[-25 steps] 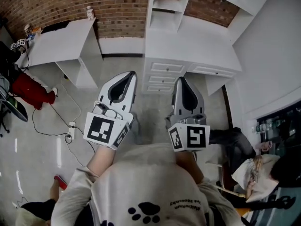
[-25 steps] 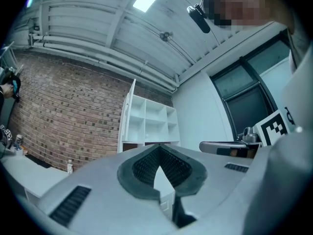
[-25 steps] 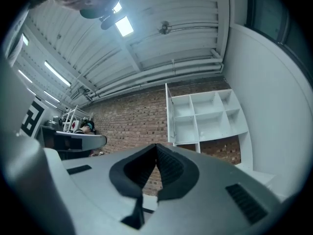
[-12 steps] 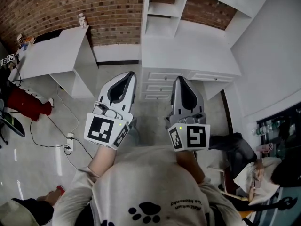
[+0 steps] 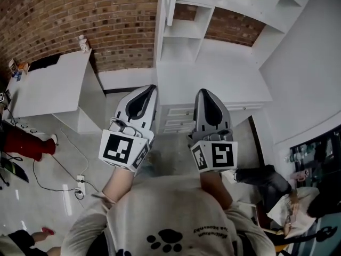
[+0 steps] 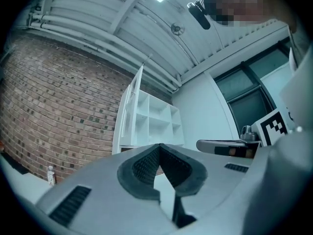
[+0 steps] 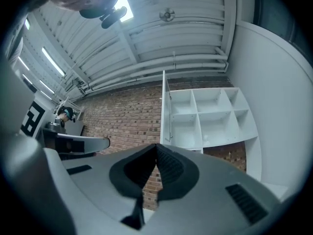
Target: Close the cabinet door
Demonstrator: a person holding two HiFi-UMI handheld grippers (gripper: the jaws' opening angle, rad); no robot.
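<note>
The cabinet door (image 5: 169, 2) stands open, swung out edge-on from the left edge of the white shelf unit (image 5: 184, 30). The unit rises over the desk (image 5: 213, 81), against the brick wall (image 5: 80, 15). The left gripper (image 5: 148, 89) and right gripper (image 5: 204, 93) are side by side at the desk's front edge, well apart from the door. Both have their jaws pressed together on nothing.

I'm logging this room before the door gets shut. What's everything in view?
brick wall: one, red-brown, at the back
cabinet: one, white, open shelves against that wall
cabinet door: one, white, swung open at cabinet's left edge
desk: one, white, with drawers, below cabinet
side table: one, white, left
bottle: one, pale, on side table's corner
power strip: one, white, floor, left
left tool: one, grey, shut, empty
right tool: one, grey, shut, empty
</note>
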